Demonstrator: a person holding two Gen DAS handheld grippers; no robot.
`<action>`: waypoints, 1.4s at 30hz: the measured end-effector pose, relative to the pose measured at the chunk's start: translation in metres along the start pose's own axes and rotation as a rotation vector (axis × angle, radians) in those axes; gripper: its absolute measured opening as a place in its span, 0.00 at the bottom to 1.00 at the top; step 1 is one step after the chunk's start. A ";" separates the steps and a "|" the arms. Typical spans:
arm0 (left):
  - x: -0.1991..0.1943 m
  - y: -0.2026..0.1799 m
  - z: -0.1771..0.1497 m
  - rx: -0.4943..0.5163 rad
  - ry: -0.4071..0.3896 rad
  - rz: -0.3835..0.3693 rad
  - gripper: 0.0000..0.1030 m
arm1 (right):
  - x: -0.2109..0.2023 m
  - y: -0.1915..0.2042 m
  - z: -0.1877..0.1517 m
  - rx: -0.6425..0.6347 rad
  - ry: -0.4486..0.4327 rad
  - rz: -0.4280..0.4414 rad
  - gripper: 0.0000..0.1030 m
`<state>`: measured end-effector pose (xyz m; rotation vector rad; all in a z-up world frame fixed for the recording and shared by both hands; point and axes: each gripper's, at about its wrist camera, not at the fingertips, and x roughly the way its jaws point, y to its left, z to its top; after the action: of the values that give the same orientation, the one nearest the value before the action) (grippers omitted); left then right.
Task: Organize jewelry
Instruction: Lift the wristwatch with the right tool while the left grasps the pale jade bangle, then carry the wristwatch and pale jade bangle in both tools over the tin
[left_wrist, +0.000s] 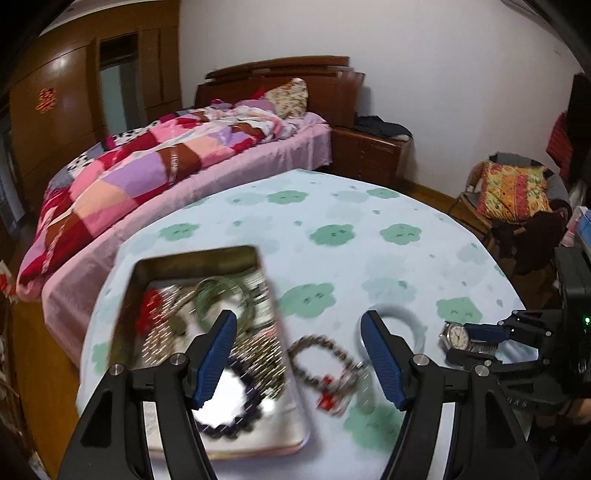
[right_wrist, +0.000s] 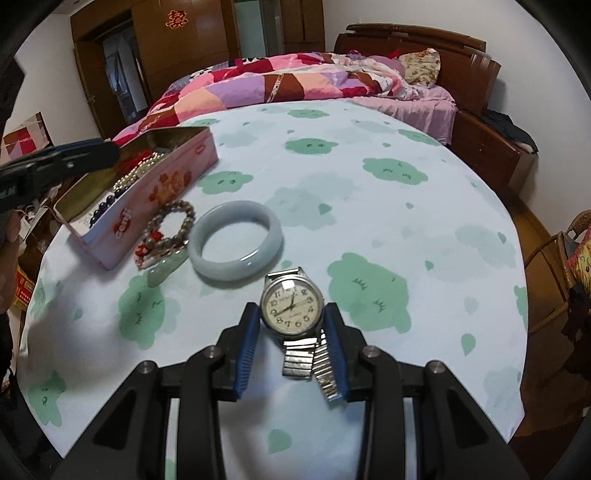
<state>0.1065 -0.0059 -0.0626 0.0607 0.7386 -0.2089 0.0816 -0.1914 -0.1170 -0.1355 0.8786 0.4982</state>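
An open pink tin on the table's left side holds several bead strings and a green bangle. My left gripper hovers open over the tin's right edge with nothing between its fingers; the picture is blurred. A brown bead bracelet with a red charm lies just right of the tin, beside a pale jade bangle and a small green pendant. My right gripper is shut on a silver wristwatch, with the pads against the case and the metal strap hanging back between the fingers.
The round table wears a light blue cloth with green cloud prints. A bed with a patchwork quilt stands right behind it. A wicker chair with a cushion is to the right, and a wooden wardrobe is at the back.
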 end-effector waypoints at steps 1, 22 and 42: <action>0.008 -0.007 0.004 0.015 0.012 -0.012 0.68 | 0.000 -0.002 0.001 0.005 -0.002 -0.001 0.37; 0.088 -0.058 -0.009 0.137 0.234 -0.058 0.27 | -0.001 -0.017 0.005 0.034 -0.024 0.016 0.37; 0.040 -0.056 0.005 0.087 0.108 -0.118 0.09 | -0.011 -0.012 0.010 0.025 -0.056 0.015 0.37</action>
<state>0.1272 -0.0685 -0.0846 0.1121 0.8411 -0.3524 0.0888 -0.2021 -0.1032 -0.0912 0.8314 0.5028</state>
